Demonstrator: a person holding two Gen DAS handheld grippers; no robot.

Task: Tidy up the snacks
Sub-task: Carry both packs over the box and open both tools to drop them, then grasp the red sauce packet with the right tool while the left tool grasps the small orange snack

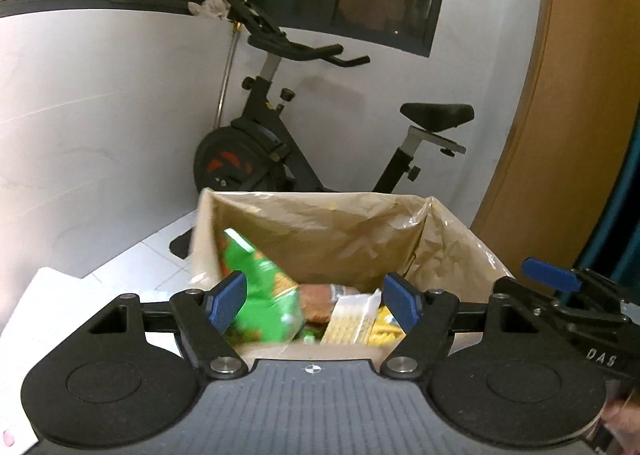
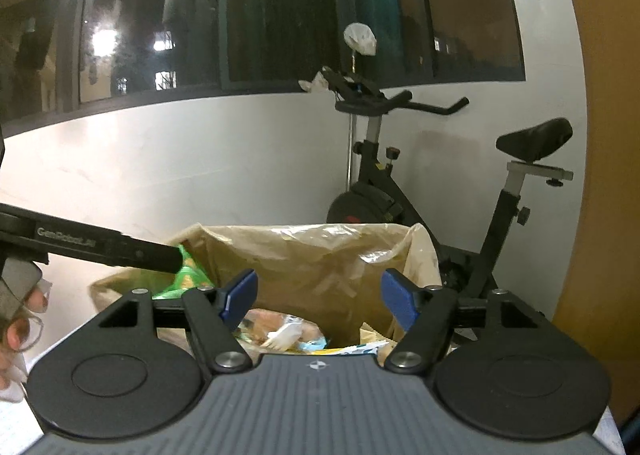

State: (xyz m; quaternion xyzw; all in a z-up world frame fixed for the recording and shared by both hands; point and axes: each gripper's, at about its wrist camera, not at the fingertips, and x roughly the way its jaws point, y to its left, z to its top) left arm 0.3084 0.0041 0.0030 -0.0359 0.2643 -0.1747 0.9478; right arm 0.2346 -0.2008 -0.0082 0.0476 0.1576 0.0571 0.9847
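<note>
A cardboard box [image 1: 340, 231] lined with clear plastic stands in front of both grippers. Inside lie several snacks: a brown packet [image 1: 320, 301], a pale cracker pack [image 1: 352, 319] and a yellow pack [image 1: 386, 329]. A green snack bag [image 1: 260, 287] is blurred, tilted over the box's left side, just right of my left gripper's left pad [image 1: 228, 301]. My left gripper [image 1: 314, 301] is open above the box's near edge. My right gripper [image 2: 318, 299] is open and empty over the same box [image 2: 320, 255]. The green bag [image 2: 186, 273] shows behind the left gripper's body [image 2: 100, 245].
A black exercise bike [image 1: 280, 143] stands behind the box against a white wall. A wooden panel [image 1: 568, 115] rises at the right. White paper [image 1: 36, 315] lies on the surface at the left. Dark windows run above the wall.
</note>
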